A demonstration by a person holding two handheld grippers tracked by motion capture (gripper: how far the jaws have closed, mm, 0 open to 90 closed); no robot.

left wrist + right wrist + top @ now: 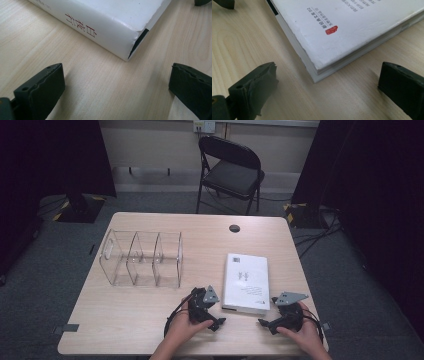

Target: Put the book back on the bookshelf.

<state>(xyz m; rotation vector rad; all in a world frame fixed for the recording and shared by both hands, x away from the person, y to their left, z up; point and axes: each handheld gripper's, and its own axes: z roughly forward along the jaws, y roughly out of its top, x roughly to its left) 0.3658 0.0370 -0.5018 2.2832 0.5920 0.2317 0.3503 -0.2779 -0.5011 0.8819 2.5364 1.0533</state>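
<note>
On pale wood table [150, 320] w/ white book [246, 281] — both grippers wide open, empty; grey carpet [45, 285].

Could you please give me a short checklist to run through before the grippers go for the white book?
1. Left gripper jaws open: ok, nothing between them.
2. Right gripper jaws open: ok, also empty.
3. Book lying flat on the table: ok, closed, cover up.
4. Both grippers face the book's near corners: ok, one corner ahead of each, neither touched.
5. Room around the book: ok, the clear plastic organizer stands apart on its left.
6. Condition of the book's cover: not ok, the edge at the spine corner looks chipped.
</note>
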